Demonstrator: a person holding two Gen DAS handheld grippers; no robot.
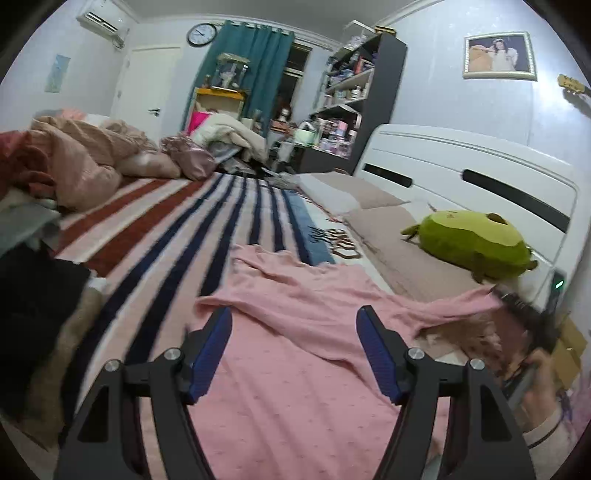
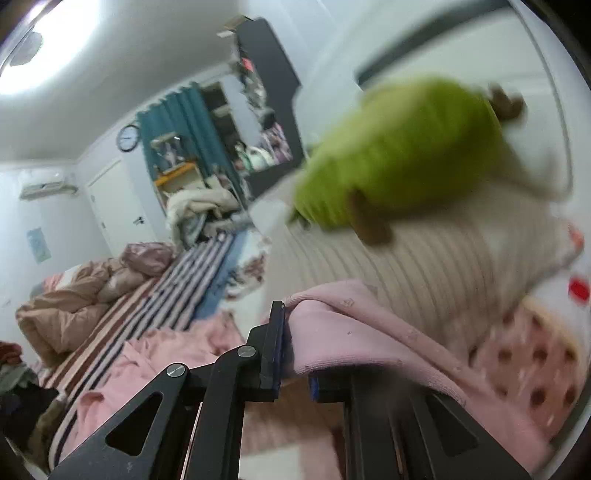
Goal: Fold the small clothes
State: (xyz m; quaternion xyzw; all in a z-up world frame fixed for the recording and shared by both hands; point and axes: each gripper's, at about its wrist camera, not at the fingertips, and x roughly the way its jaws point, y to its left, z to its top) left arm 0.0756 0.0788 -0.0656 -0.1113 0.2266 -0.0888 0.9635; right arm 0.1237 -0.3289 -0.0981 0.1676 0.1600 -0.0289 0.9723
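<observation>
Pink and soft, the small garment lies spread out on the striped bed cover, near the side of the bed where the pillows are. It is wrinkled, and one part of it stretches out toward the headboard side. The left gripper hangs just above the pink cloth with its two blue pads wide apart, and nothing is between them. The right gripper is tilted, and its view is a bit blurry. Its jaws are pressed close together and they pinch an edge of the pink garment, which folds over the top of the fingers and hangs down on the right side. More of the pink cloth lies flat on the bed below it. A green plush toy rests on a beige pillow next to the white headboard. At the far end of the bed there is a heap of tan and pink blankets. Some dark clothes sit at the left edge of the bed. Behind the bed stand a dark shelf full of little things, a teal curtain and a round wall clock.
</observation>
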